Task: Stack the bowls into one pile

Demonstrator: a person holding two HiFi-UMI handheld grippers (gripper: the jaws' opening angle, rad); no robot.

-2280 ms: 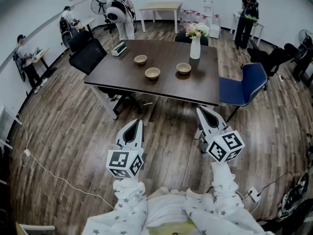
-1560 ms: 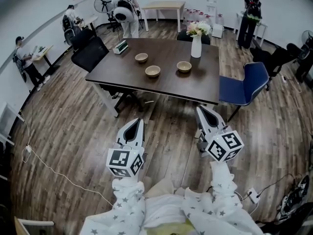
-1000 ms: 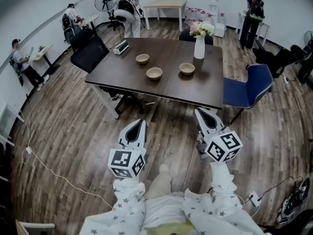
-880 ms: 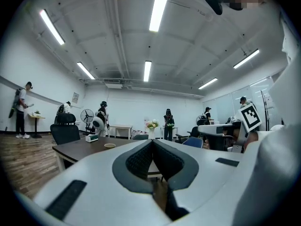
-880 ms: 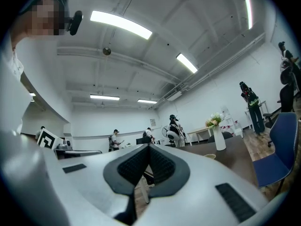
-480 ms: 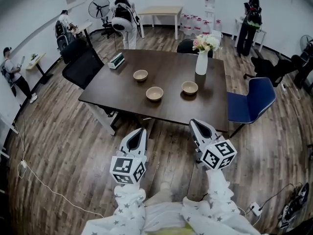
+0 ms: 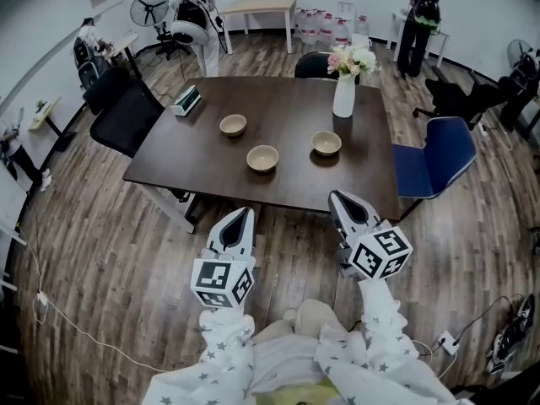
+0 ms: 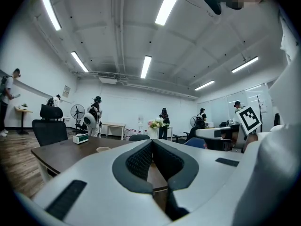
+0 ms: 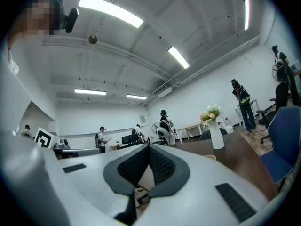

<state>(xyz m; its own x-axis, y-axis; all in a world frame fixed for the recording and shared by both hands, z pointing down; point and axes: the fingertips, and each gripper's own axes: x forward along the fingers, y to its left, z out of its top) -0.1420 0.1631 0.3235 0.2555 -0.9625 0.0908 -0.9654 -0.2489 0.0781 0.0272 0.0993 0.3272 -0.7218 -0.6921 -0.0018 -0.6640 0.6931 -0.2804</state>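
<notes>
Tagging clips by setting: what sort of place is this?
Probably a shared office or lab workroom: a long meeting table with bowls and a flower vase, chairs beside it, and other people at side desks along the walls.

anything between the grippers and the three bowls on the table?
Nothing visible. The left gripper and right gripper are short of the table; only bare tabletop lies before the left bowl, middle bowl and right bowl. The vase stands beyond them.

The dark brown rectangular table (image 7: 287, 184) looks like matt wood; the grey-brown plank floor (image 7: 101, 251) shows wood grain. The three round beige bowls (image 7: 262, 158) look smooth and matt, the tall white vase (image 7: 343, 101) smooth.
</notes>
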